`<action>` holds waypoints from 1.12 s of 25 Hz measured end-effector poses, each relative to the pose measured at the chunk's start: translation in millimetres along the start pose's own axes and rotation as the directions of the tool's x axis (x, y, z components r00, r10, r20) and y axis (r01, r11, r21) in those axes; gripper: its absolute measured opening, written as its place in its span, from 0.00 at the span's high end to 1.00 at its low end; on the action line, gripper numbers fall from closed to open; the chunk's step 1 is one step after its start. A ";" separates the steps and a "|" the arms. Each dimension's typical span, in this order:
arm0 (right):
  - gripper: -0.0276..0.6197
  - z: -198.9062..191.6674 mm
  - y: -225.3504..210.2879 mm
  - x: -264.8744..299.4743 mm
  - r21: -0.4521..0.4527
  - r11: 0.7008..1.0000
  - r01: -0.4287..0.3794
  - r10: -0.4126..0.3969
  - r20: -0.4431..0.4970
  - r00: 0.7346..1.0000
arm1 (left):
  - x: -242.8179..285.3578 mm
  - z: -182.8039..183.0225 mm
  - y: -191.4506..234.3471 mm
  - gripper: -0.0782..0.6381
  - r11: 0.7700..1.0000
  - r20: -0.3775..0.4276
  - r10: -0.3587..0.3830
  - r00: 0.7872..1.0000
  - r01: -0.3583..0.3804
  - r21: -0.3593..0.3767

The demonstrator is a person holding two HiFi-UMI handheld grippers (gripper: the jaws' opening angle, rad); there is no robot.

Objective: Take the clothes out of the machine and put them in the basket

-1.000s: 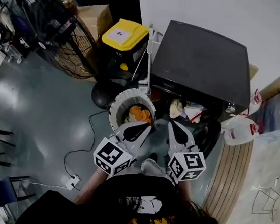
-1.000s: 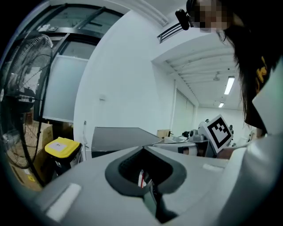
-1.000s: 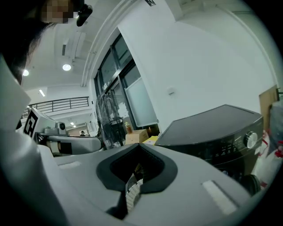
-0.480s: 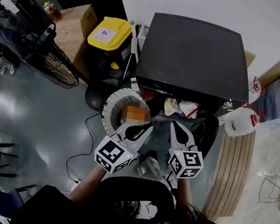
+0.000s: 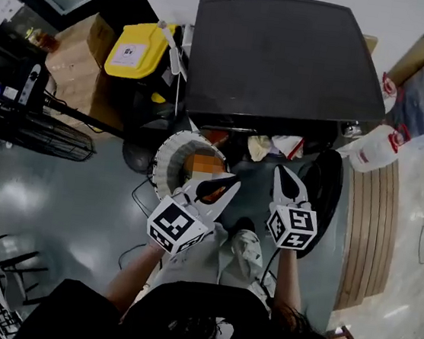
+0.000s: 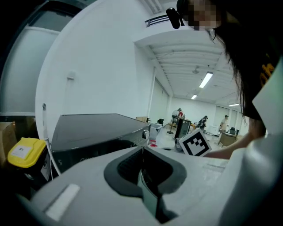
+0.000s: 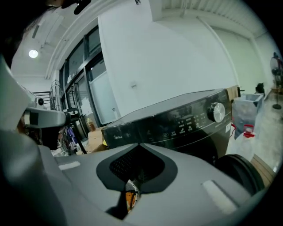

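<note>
Clothes (image 5: pixel 275 146), a crumpled pale bundle with a red edge, lie at the mouth of the boxy, smooth black machine (image 5: pixel 288 51), just beyond the tips of the right tool (image 5: pixel 286 180), whose jaws are pressed together on nothing. The left tool (image 5: pixel 221 189), likewise closed and empty, hangs over the round, white slatted basket (image 5: pixel 169 152), which holds an orange garment (image 5: pixel 206 166).

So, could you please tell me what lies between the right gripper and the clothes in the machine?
Nothing. The head view shows only bare floor between the right gripper and the clothes at the machine's mouth.
</note>
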State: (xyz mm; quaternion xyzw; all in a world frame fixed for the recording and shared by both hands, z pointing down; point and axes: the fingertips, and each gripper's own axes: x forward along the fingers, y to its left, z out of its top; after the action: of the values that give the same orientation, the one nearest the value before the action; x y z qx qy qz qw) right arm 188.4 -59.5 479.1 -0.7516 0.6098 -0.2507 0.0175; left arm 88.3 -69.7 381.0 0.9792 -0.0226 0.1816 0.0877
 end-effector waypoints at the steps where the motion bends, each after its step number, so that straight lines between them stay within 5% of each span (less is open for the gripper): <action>1: 0.91 -6.1 -4.8 4.2 0.008 1.000 0.021 -0.021 0.001 1.000 | 2.6 -5.8 2.8 0.89 1.000 -0.014 -0.015 1.000 0.015 0.007; 17: 0.81 -110.0 -93.7 86.3 0.139 0.967 0.212 -0.209 -0.032 0.977 | 66.0 -90.4 50.1 0.89 0.983 -0.135 -0.170 0.976 0.177 0.043; 28: 0.63 -176.5 -161.5 151.6 0.083 0.956 0.282 -0.271 -0.122 0.955 | 96.6 -149.8 61.6 0.89 0.977 -0.163 -0.193 0.967 0.205 0.061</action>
State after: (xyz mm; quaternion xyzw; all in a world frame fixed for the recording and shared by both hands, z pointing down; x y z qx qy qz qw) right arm 284.5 -109.2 740.8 -0.8129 0.4853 -0.3217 -0.0138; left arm 121.1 -104.5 563.5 0.9618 0.0900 0.2489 0.0692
